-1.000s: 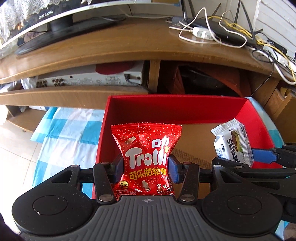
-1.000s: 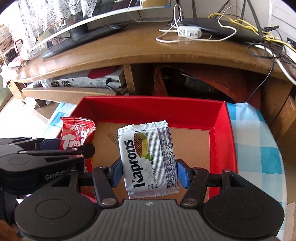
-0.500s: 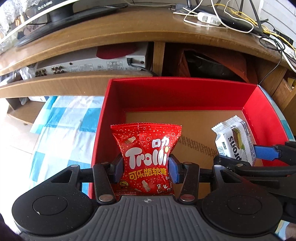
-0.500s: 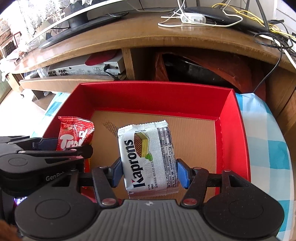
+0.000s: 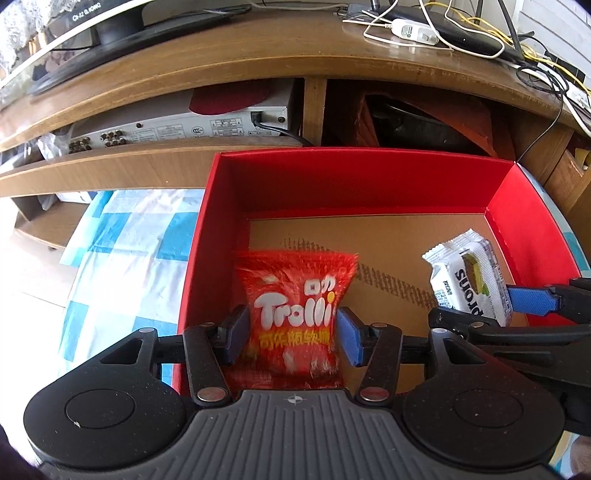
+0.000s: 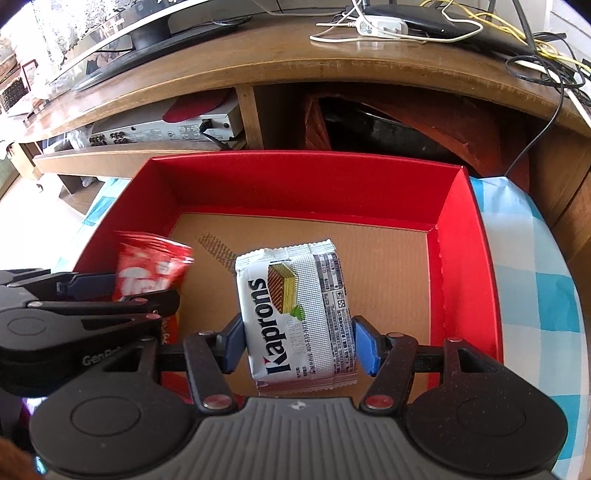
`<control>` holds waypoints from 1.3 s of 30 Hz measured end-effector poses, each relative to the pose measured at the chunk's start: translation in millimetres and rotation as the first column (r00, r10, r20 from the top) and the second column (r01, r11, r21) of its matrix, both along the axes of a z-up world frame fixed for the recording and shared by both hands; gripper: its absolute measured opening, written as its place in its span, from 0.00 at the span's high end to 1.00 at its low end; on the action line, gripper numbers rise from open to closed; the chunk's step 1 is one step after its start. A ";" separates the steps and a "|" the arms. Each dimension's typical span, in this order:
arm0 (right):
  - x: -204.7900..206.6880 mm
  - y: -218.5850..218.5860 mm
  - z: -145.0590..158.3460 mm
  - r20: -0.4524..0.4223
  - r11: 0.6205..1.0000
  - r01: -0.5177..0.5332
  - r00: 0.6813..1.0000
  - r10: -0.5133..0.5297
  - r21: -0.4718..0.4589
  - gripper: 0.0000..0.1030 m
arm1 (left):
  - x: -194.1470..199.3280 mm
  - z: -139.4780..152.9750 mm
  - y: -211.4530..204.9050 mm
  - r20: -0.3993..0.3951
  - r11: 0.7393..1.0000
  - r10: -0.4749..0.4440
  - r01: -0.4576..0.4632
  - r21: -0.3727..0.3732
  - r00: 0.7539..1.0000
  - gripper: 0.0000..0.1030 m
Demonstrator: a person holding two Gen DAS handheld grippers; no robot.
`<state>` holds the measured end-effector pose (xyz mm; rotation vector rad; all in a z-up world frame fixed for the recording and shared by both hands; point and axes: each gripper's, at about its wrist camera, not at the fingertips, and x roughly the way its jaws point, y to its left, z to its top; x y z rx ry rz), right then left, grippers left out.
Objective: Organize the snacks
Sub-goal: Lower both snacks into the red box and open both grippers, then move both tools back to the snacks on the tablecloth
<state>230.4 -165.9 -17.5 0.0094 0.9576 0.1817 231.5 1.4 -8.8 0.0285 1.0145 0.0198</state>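
Note:
A red box point(image 5: 351, 173) with a brown cardboard floor sits on a blue-checked cloth. My left gripper point(image 5: 291, 336) has its jaws spread a little; a red Trolli gummy bag point(image 5: 295, 306), motion-blurred, is between the blue pads with small gaps, inside the box's left side. The bag also shows in the right wrist view point(image 6: 147, 273). My right gripper point(image 6: 299, 343) has the white Kaprons wafer pack point(image 6: 295, 314) between its pads with slight gaps, over the box point(image 6: 306, 184) middle. The pack also shows in the left wrist view point(image 5: 469, 284).
A wooden TV stand point(image 5: 258, 55) rises just behind the box, with a silver player point(image 5: 177, 125) on its shelf and cables and a router point(image 6: 443, 26) on top. The checked cloth point(image 5: 122, 266) lies left and right point(image 6: 535, 295) of the box.
Both grippers moved forward and down into the red box. Both jaws have loosened; the Trolli bag is blurred and sits lower, as if slipping free.

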 end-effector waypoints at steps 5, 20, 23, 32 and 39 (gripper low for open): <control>-0.8 -1.9 1.3 0.013 1.000 0.010 1.000 -0.010 -0.006 0.30 | -0.6 1.6 0.5 0.010 1.000 0.001 -0.002 0.005 1.000 0.33; -24.9 -5.7 29.8 0.092 0.999 0.026 0.995 -0.027 0.019 0.30 | -20.0 28.0 4.5 0.067 1.000 0.018 -0.016 -0.026 0.998 0.26; -33.5 -4.9 34.9 0.097 0.999 0.022 0.995 -0.024 0.024 0.30 | -27.8 33.1 6.4 0.073 0.999 0.022 -0.020 -0.035 0.997 0.25; -57.5 -0.2 36.2 0.079 1.000 0.008 0.997 -0.008 0.007 0.29 | -57.6 40.7 13.6 0.069 0.998 0.022 -0.019 -0.053 0.997 0.18; -81.5 6.5 38.1 0.098 1.000 -0.009 0.995 0.010 -0.011 0.28 | -90.2 39.9 22.4 0.048 0.998 0.016 -0.013 -0.061 0.999 0.17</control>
